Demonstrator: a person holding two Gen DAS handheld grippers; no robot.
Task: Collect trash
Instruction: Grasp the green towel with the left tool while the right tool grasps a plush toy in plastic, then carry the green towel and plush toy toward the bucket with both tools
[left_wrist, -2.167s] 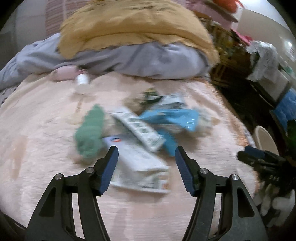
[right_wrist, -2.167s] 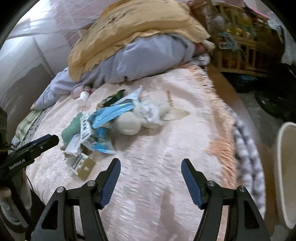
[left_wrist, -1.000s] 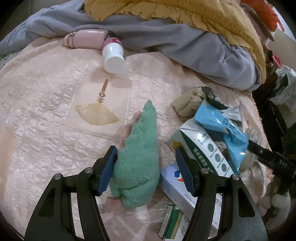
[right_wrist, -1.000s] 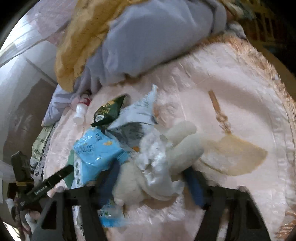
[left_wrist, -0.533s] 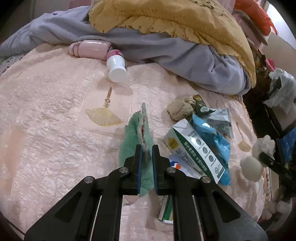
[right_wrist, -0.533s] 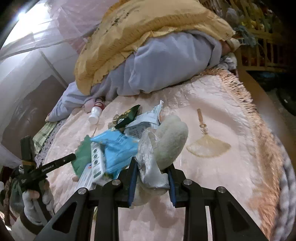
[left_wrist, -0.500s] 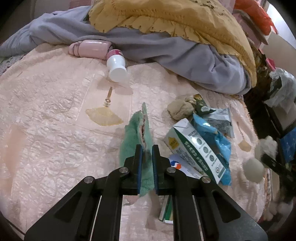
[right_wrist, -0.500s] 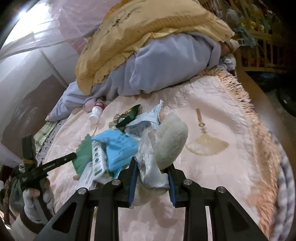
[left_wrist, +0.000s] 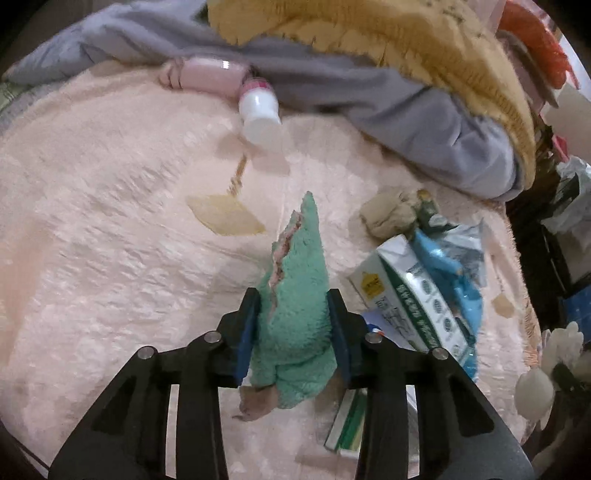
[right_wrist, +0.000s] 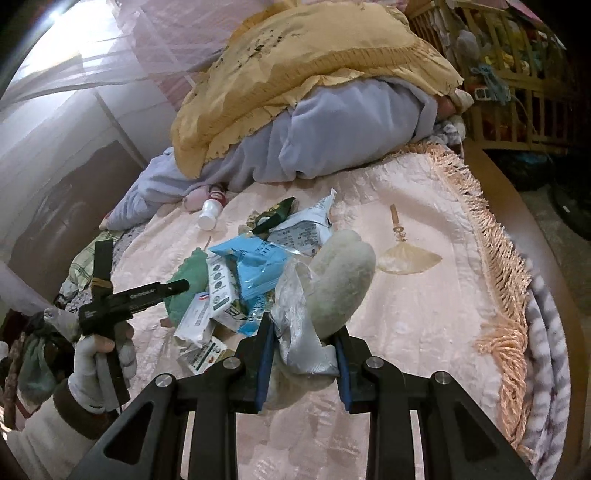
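Note:
My left gripper (left_wrist: 293, 328) is shut on a fuzzy green cloth (left_wrist: 299, 295) and holds it just above the pink bedspread (left_wrist: 110, 240). My right gripper (right_wrist: 303, 354) is shut on a cream fuzzy sock and a crumpled clear plastic wrapper (right_wrist: 325, 291), lifted off the bed. A pile of trash lies between them: a green-and-white carton (left_wrist: 413, 295), a blue packet (right_wrist: 255, 266), a dark green wrapper (right_wrist: 275, 212) and small boxes (right_wrist: 199, 328). The left gripper also shows in the right wrist view (right_wrist: 177, 286), with the green cloth (right_wrist: 188, 284) beside the pile.
A white bottle with a pink label (left_wrist: 258, 110) and a pink pouch (left_wrist: 207, 74) lie near the grey and yellow bedding (left_wrist: 369, 55). A beige cloth ball (left_wrist: 388, 216) sits by the pile. The fringed bed edge (right_wrist: 498, 266) runs along the right.
My left gripper's jaws stand wider around a thicker bunch of the green cloth and the view has moved closer. The right gripper still holds the sock and wrapper.

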